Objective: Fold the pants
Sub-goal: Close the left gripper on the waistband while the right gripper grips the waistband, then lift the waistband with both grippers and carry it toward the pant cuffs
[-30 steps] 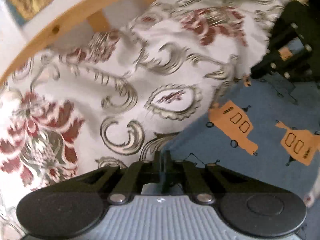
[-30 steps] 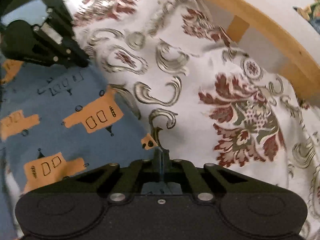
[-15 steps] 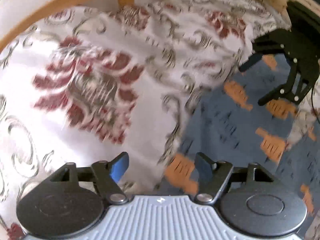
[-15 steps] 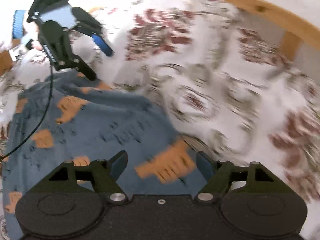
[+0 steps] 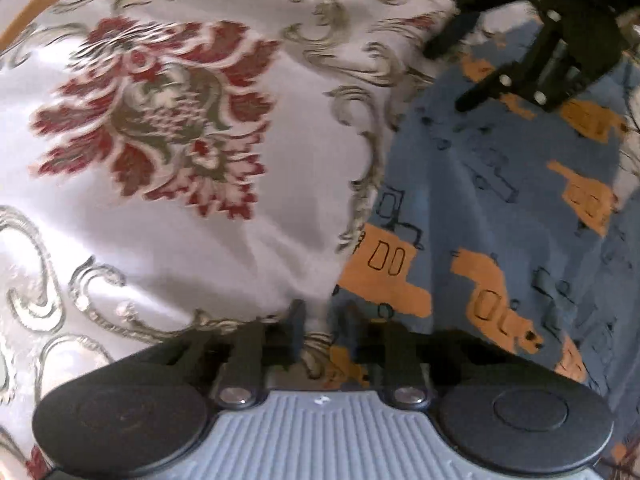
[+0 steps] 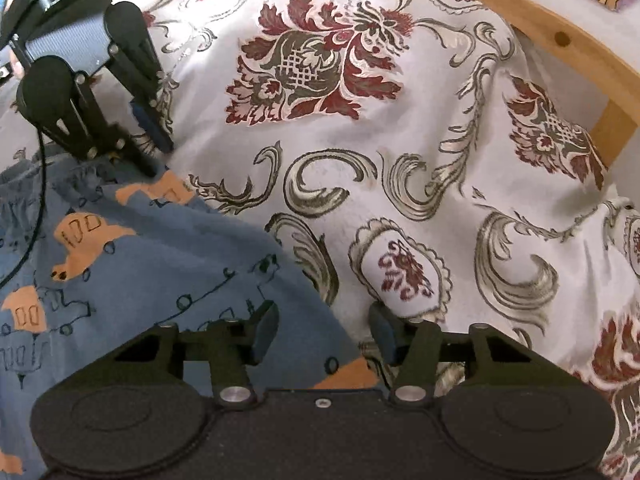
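your blue cotton pants printed with orange vehicles (image 6: 132,272) lie spread on the white bedspread with red flowers and grey-green scrolls (image 6: 400,152), and everything below is placed relative to those pants.

your right tongs (image 6: 324,334) stand wide apart right at the pants' near edge: the left finger sits over blue cloth, the right finger over the bedspread just beside it, and the hem with an orange patch runs through the gap between them. nothing is gripped. in the left wrist view the same tongs (image 5: 472,76) show at the far end of the pants, fingers spread above the cloth.

your left tongs (image 5: 322,322) are only partly apart, a narrow gap between the two dark fingers (the frame is smeared here, so edges are soft). they straddle the pants' border where blue cloth meets white bedspread; whether they touch the cloth, you cannot tell from this. in the right wrist view those tongs (image 6: 154,156) come down at the pants' far corner, tips at the cloth's edge, with a thin black cable (image 6: 34,216) hanging from them across the blue fabric.

beyond the bedspread, on the side away from the pants, a curved pale wooden bed frame (image 6: 520,16) runs past.
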`<action>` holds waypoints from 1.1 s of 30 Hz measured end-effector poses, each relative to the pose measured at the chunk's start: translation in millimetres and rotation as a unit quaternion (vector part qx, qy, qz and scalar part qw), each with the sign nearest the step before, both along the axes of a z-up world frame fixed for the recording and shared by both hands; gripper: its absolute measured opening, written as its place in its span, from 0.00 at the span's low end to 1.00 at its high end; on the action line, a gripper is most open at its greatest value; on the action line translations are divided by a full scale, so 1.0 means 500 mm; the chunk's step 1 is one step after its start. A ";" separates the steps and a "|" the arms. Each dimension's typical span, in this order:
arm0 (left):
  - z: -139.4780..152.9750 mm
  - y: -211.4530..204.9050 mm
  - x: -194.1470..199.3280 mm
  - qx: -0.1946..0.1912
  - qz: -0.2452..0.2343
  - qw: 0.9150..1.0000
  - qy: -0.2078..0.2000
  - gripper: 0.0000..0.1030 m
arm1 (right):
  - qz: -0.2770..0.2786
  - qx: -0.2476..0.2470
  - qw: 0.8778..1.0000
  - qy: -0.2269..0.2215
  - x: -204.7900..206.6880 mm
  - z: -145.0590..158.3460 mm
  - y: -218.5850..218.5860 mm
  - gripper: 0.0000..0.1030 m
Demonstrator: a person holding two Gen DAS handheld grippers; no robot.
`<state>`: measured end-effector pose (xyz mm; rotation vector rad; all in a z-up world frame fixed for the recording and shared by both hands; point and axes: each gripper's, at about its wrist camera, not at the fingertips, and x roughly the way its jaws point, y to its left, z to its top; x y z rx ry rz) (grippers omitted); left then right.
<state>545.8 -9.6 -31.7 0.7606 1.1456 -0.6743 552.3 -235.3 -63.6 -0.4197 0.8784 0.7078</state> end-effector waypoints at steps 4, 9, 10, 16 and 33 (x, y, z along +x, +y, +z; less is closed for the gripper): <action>0.004 -0.015 -0.033 0.009 -0.006 0.999 -0.033 0.01 | 0.011 -0.034 0.999 -0.004 -0.004 -0.011 0.030 0.02; 0.028 -0.003 -0.084 -0.006 0.008 0.996 -0.093 0.00 | 0.021 -0.039 0.999 -0.032 -0.048 -0.003 0.031 0.00; 0.033 0.001 -0.097 -0.010 0.015 0.994 -0.105 0.00 | 0.017 -0.033 0.999 -0.040 -0.060 0.001 0.028 0.00; 0.075 0.024 -0.151 -0.034 0.054 0.982 -0.178 0.00 | -0.009 -0.020 0.994 -0.104 -0.151 0.037 0.025 0.00; 0.138 0.039 -0.419 -0.079 -0.001 0.941 -0.329 0.00 | -0.059 -0.010 0.976 -0.211 -0.491 0.144 0.051 0.00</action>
